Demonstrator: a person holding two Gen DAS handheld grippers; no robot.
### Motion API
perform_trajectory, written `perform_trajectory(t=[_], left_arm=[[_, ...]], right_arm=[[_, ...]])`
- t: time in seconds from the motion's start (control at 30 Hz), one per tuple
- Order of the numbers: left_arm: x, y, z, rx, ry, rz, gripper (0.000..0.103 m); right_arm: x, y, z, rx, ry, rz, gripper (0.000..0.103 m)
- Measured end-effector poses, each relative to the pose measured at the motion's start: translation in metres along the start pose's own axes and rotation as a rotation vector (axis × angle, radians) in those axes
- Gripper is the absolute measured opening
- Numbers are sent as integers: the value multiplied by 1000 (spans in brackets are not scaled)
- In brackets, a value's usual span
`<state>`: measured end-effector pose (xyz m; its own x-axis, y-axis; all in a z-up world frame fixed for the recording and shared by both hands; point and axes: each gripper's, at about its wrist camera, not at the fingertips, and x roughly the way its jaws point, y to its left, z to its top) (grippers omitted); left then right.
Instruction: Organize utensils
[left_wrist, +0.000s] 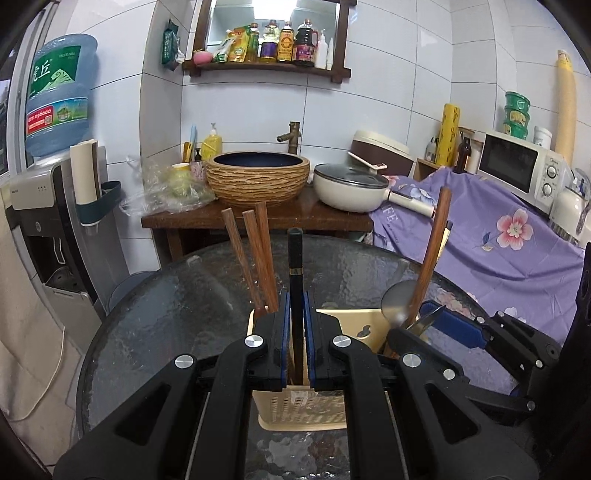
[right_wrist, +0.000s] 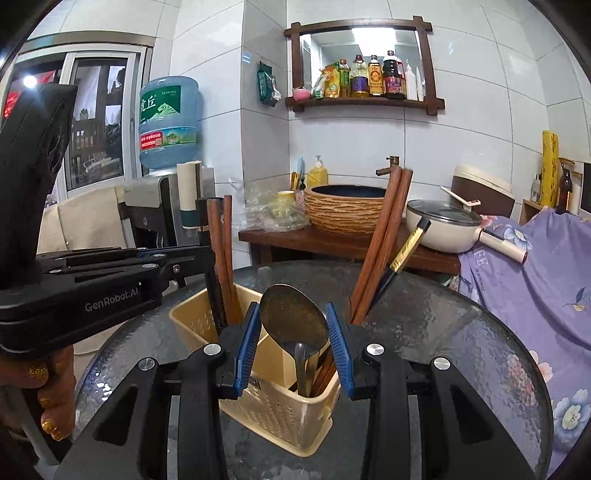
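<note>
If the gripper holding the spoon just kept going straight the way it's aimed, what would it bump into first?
Probably the brown chopsticks leaning in the beige utensil holder, just beyond the spoon held in the right gripper. Depth is hard to judge; the holder's far wall might come first.

Two wrist fisheyes, close above one shared cream utensil caddy (left_wrist: 303, 406) (right_wrist: 273, 410), facing the sink wall.
</note>
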<state>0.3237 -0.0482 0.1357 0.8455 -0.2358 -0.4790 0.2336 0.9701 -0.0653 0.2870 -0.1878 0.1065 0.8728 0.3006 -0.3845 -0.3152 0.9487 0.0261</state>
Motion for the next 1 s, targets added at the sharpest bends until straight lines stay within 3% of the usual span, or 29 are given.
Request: perform_trajectory(t=[0.33, 0.47, 0.6, 0.67, 0.73, 0.77, 0.9, 1.0], left_arm=[[-3, 0, -1, 16, 6, -3, 8], [-7, 1, 0, 20, 9, -3, 8], [-18, 3, 1, 16, -12, -8, 9], [-31, 7, 1, 7, -30, -9, 20], [-45, 12, -3, -14, -65, -5, 72], [-57, 16, -7, -33, -100, 3, 79], [-88, 18, -25, -11, -140, 21, 87], [-105, 17, -41, 16, -165, 47, 97]], right_arm=[[7, -4, -6, 18, 30, -11, 36], [4, -5, -6, 16, 21, -11, 49], [-7, -5, -6, 18, -6, -7, 51], [-15, -5, -6, 16, -13, -5, 56], [-27, -7, -7, 19, -31, -10, 62], [-33, -6, -7, 19, -40, -15, 68], [-68, -4, -15, 6, -96, -36, 91], [-91, 1, -25, 10, -117, -26, 97]])
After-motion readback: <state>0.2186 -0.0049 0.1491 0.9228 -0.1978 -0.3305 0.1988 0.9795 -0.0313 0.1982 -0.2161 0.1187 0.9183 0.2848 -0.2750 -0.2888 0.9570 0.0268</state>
